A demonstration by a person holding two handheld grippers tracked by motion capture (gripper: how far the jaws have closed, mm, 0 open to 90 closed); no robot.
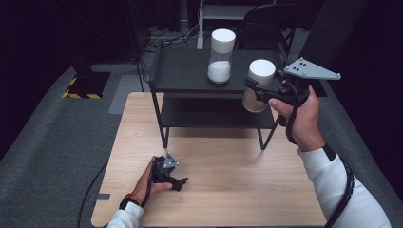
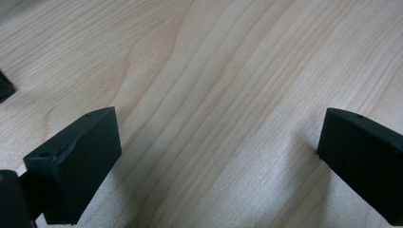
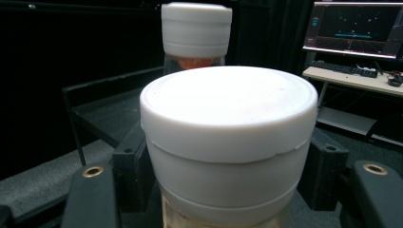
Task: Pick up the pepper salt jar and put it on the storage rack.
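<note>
Black right tongs [image 1: 254, 91] are clamped on a clear glass jar with a white cylindrical lid and pale brown contents [image 1: 259, 85], one jaw on each side of the jar just beneath the lid. The jar is held in the air at the front right corner of the black metal two-tier rack [image 1: 190, 71], clear of its upper shelf; this rack serves as landmark for all positions below. In the right gripper view the white lid [image 3: 229, 111] sits between the two jaws. A second clear jar with a white lid and white powder [image 1: 221, 57] stands upright on the rack's upper shelf, behind and to the left of the held jar and apart from it. The black left tongs [image 1: 179, 183] rest low over the light wooden desk [image 1: 228, 190], in front of the rack's front left leg; in the left gripper view their jaws stand wide apart with bare wood grain [image 2: 214, 118] between them.
</note>
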